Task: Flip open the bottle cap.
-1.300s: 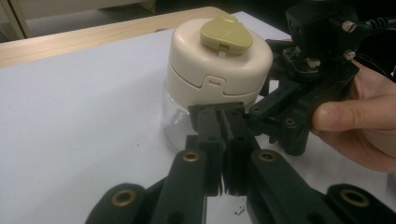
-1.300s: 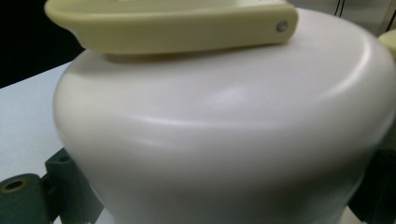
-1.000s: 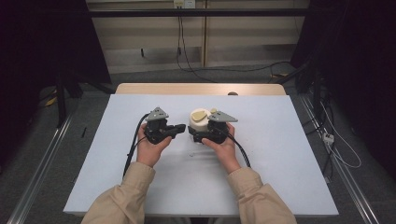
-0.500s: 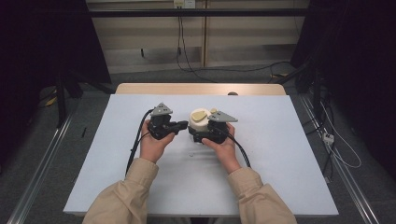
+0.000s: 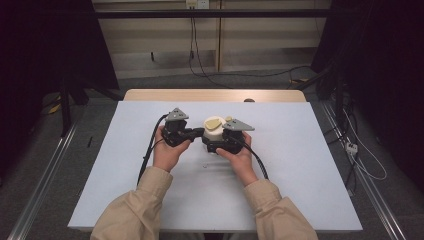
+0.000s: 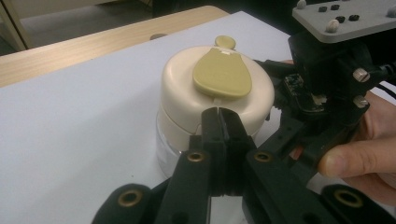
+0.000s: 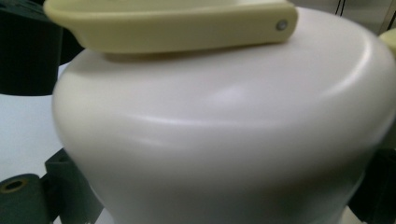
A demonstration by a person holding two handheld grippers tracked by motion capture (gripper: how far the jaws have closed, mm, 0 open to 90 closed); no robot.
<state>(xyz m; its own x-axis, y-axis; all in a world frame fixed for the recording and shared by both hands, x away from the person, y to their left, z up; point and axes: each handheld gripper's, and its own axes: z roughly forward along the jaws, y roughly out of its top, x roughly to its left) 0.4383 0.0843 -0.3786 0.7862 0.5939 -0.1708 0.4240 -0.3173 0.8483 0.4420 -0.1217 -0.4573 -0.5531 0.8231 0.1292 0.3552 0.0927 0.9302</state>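
A clear jar with a cream lid and a yellow flip tab stands on the white table. My right gripper is shut on the jar, one black jaw on each side of it. In the right gripper view the cream lid sits very close, with the tab above it. My left gripper is shut with nothing in it. Its joined tips rest against the lid's side, just below the tab.
A tan wooden strip runs along the table's far edge. Cables trail from both grippers toward the person, whose sleeves reach in from the near edge. Floor rails and cables lie on either side of the table.
My left gripper has crept a little to the right, up to the jar's lid. The right gripper and the jar have stayed put.
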